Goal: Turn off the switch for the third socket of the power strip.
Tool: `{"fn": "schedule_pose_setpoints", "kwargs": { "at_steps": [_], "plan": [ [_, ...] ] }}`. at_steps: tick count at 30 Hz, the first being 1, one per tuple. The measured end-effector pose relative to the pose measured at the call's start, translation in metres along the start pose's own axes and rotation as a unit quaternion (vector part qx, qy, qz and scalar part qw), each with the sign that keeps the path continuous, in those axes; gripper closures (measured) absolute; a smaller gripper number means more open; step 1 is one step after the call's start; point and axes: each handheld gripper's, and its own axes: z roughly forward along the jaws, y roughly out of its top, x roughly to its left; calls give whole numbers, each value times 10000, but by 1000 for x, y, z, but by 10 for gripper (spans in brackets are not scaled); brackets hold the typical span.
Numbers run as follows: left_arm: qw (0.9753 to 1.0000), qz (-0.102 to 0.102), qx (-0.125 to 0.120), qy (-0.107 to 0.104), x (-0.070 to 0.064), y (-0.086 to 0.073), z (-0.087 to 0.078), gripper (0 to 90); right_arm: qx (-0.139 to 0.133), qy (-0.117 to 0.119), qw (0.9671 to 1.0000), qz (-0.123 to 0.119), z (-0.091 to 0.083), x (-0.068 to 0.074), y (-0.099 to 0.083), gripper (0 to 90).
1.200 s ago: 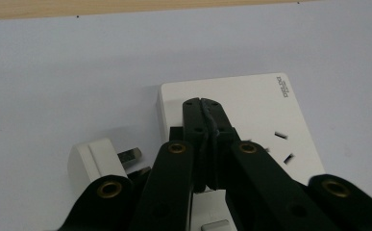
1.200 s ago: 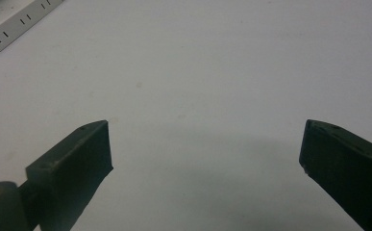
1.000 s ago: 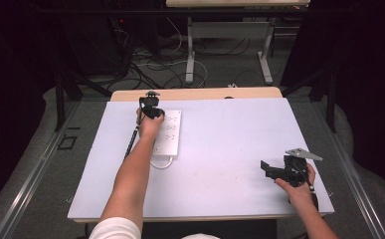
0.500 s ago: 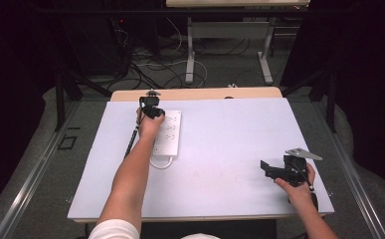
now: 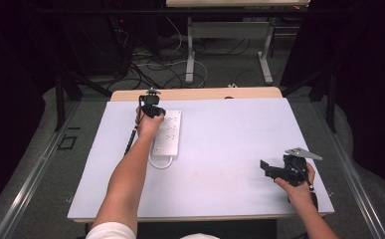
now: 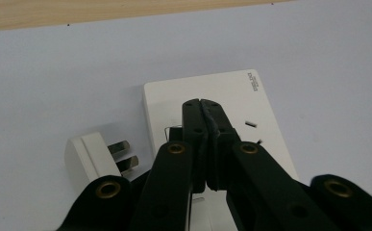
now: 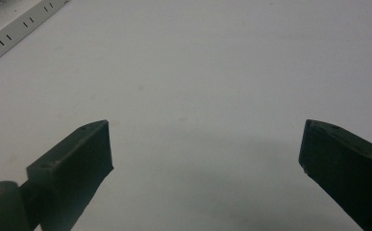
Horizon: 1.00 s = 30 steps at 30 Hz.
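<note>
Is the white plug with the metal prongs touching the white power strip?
Apart. The left gripper view shows bare table between the white plug and the white power strip's edge.

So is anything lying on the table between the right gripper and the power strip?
Nothing visible. The right gripper hangs open near the table's right edge, and only bare white table lies between it and the power strip, where the shut left gripper is.
</note>
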Motion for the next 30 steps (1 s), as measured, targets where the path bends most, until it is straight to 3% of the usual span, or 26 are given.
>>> {"fn": "schedule_pose_setpoints", "kwargs": {
  "at_steps": [17,30],
  "plan": [
    [9999,50,-92,-110,-3,3,-21,879,-6,29,10000,-3,-2,1,1,37],
    [9997,82,-66,-239,-9,4,-36,762,-34,64,9999,-78,-3,0,2,37]
  ]
}}
